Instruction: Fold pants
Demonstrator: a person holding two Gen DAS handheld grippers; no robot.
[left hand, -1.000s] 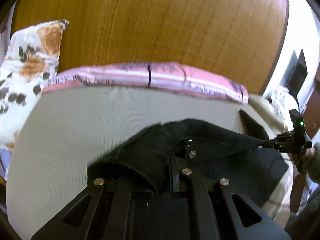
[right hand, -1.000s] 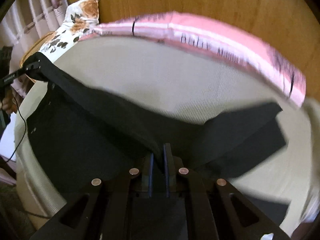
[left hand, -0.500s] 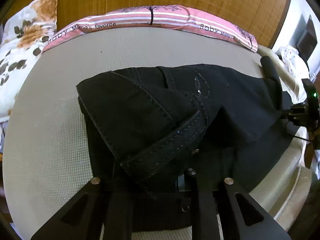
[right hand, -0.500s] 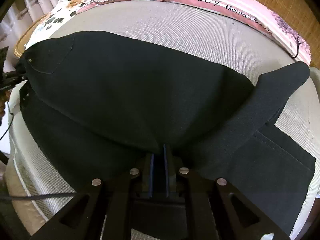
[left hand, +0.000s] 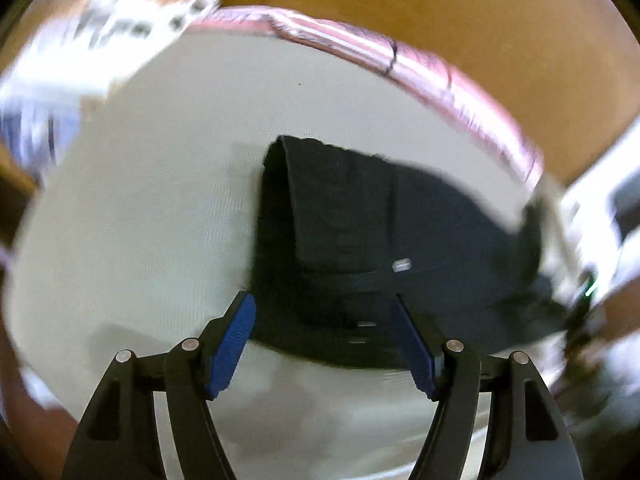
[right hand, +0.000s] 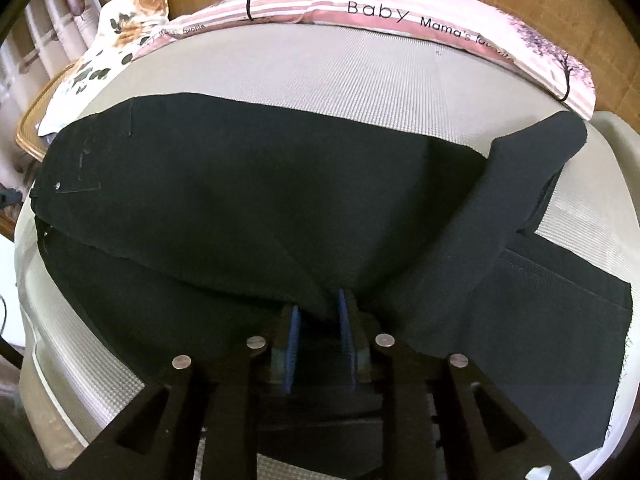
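Blur smears your left wrist view, so judge it loosely: the left gripper (left hand: 322, 316) has its blue fingers (left hand: 232, 344) spread wide apart with nothing between them, and the pants (left hand: 360, 240) lie as a dark folded mass in the centre of the frame on the pale bed (left hand: 140, 220), their waistband end nearest you. If you swing back in while the view is this smeared, you could catch only the top layer and peel the fold open.

In your right wrist view the right gripper (right hand: 318, 320), bottom centre, has its fingers (right hand: 291, 340) only slightly parted, with a ridge of black cloth between them; whether they pinch it I cannot tell. The pants (right hand: 240, 200) spread across the middle of the frame, one leg (right hand: 532, 168) flipped up toward the upper right, near the pink striped pillow (right hand: 400, 12). Pull away without fully letting go and you would drag that ridge and skew the layers. The crooked leg will also bake a crease into the next fold unless you straighten it first.
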